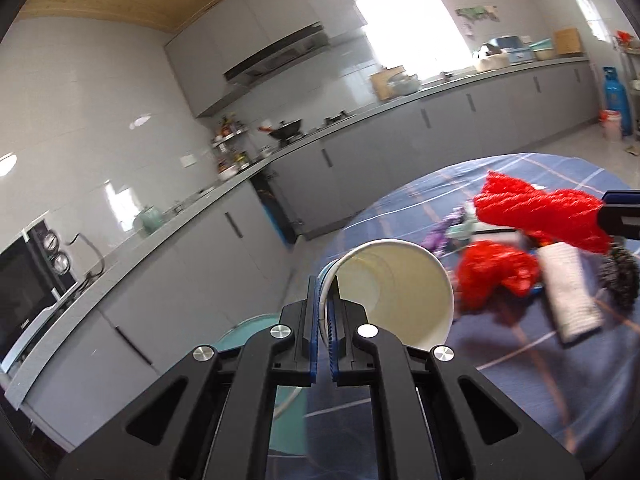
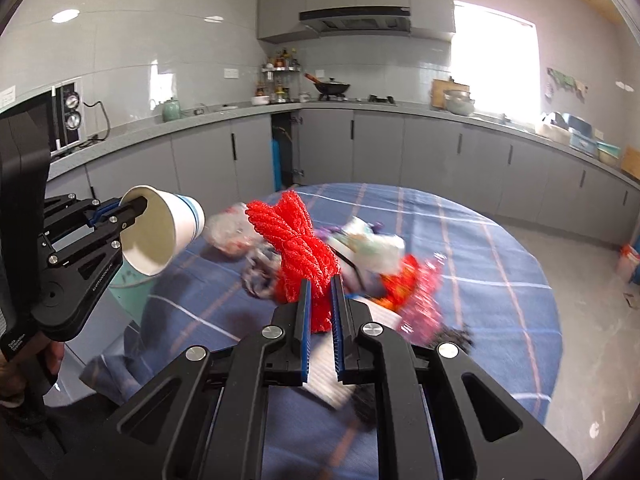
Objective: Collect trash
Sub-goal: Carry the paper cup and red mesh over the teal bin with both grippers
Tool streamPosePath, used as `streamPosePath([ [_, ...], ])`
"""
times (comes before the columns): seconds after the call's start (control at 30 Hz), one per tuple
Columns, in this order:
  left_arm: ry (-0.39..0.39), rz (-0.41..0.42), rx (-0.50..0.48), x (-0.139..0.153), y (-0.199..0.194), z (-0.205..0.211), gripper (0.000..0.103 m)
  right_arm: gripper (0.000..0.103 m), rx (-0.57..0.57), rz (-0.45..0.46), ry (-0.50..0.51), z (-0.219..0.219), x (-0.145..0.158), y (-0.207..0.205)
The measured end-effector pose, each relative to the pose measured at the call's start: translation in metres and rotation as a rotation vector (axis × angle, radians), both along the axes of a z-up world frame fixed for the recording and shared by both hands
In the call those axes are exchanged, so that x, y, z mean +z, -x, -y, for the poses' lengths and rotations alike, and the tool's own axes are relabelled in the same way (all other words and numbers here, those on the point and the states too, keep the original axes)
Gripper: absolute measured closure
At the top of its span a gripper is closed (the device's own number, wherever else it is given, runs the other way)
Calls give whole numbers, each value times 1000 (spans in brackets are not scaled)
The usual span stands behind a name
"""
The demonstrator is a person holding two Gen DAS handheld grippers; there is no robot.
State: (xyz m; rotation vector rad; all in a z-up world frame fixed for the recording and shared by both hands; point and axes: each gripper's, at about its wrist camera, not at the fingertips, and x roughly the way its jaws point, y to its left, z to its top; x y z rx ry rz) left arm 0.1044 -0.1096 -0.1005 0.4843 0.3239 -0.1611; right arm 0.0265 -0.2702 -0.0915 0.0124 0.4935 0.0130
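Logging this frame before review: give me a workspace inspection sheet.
Surface: round table under blue plaid cloth.
Job's things: paper cup and red mesh net both lifted; teal bin beside the table.
Clutter: red bag, white cloth, dark scrubber, more blurred scraps.
Grippers: left gripper shut on the cup's rim; right gripper shut on the net.
Cables: microwave cord on the counter.
Surroundings: grey kitchen cabinets, wok, blue gas cylinder.
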Motion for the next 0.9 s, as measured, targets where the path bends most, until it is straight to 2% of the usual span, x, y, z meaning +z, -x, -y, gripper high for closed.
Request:
streamPosePath([
  [0.53,58,-29,292,-4,-77,-115,98,93,140,-12,-16,-73,5,-93],
  [0.9,95,-67,381,-18,-111,-157,98,93,214,-32,-17,-117,-1,-140],
])
